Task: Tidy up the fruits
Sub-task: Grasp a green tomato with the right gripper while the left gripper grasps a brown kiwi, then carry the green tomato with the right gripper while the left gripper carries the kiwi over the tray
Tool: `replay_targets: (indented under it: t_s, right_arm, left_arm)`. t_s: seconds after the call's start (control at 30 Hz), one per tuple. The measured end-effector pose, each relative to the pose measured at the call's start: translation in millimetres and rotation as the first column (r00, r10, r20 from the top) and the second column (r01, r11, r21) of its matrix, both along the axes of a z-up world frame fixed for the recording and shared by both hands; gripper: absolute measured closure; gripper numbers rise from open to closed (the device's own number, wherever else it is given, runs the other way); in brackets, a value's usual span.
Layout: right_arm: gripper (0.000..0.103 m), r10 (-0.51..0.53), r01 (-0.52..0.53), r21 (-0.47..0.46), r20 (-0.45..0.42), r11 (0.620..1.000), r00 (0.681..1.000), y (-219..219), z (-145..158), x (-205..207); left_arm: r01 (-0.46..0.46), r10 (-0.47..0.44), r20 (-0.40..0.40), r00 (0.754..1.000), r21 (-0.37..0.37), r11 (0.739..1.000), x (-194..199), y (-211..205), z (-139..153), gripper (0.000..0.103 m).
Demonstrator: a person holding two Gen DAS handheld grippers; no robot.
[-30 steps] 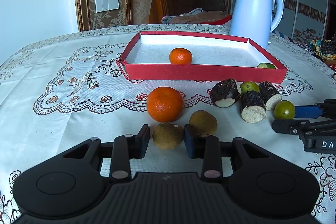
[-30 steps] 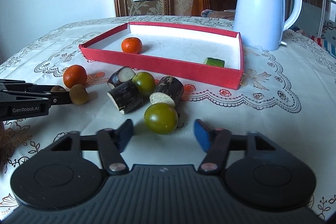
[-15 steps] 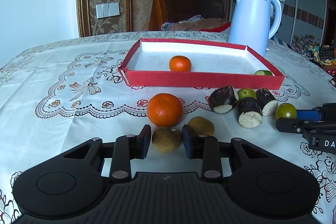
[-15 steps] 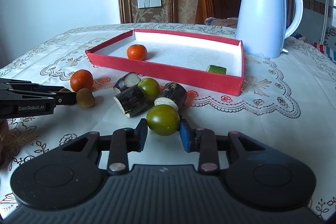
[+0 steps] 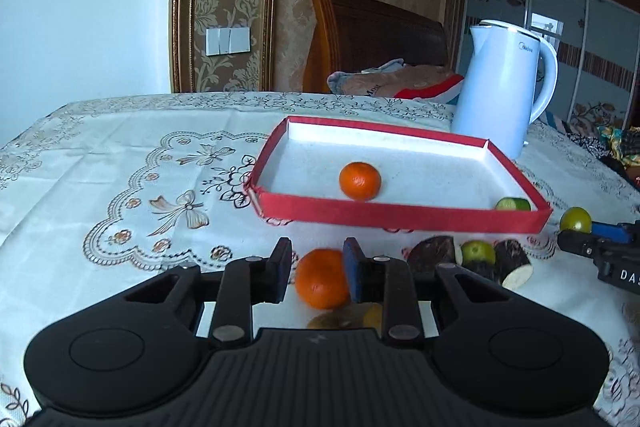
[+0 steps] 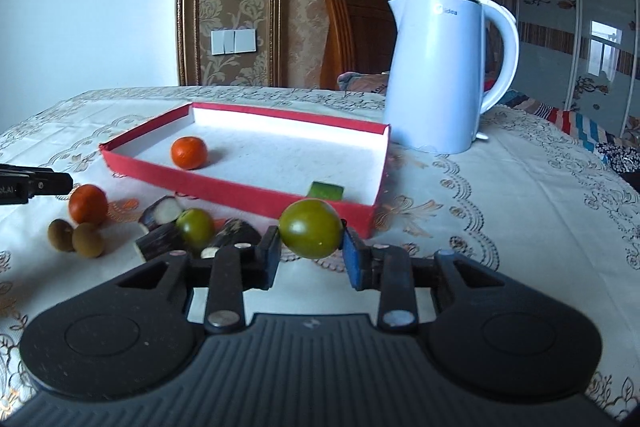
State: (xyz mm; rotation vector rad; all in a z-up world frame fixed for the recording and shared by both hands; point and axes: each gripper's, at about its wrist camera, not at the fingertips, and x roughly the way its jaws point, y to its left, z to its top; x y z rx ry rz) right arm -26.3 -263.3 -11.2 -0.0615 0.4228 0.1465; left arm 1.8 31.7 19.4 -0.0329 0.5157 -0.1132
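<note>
A table under a white embroidered cloth stands before patterned wallpaper. On it, a white kettle rises behind a red tray holding an orange and a green slice. The right gripper clamps a green fruit, raised near the tray's front wall. The left gripper, fingers narrowly apart, holds nothing. Beyond it lies a second orange on the cloth; two brown fruits sit just beside.

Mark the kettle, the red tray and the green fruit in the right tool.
kettle [image 6: 432, 75], right wrist view, body.
red tray [image 6: 224, 189], right wrist view, near wall.
green fruit [image 6: 310, 228], right wrist view, front skin.
</note>
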Motion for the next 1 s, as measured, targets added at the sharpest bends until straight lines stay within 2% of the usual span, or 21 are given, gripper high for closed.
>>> replay_targets:
  t_s: [0.1,0.2,0.47,0.67,1.0]
  right_arm:
    - [0.072,-0.004,0.004,0.004,0.006,1.000,1.000,-3.1,2.9,2.3]
    - [0.072,0.006,-0.006,0.008,0.011,1.000,1.000,-3.8,0.0,0.4]
    - [0.072,0.014,-0.012,0.039,-0.035,0.999,0.999,-2.3,-11.3,7.9]
    - [0.072,0.019,-0.017,0.054,-0.049,0.998,0.999,-3.3,-14.7,9.2]
    - [0.072,0.025,-0.023,0.048,-0.043,0.999,0.999,-2.4,-15.1,8.8]
  left_arm:
    - [0.003,-0.003,-0.007,1.000,0.009,1.000,-0.7,-0.1,0.3,0.075]
    - [0.049,-0.048,-0.035,0.998,0.010,0.999,-13.4,4.8,-9.9,0.075]
    - [0.131,-0.128,-0.071,0.989,0.038,0.991,-28.4,1.9,-26.6,0.074]
    - [0.104,-0.094,-0.122,0.988,0.076,0.992,-13.2,-5.2,-36.2,0.074]
    - [0.109,-0.094,-0.094,0.991,0.166,0.980,-16.9,-17.0,-37.3,0.076]
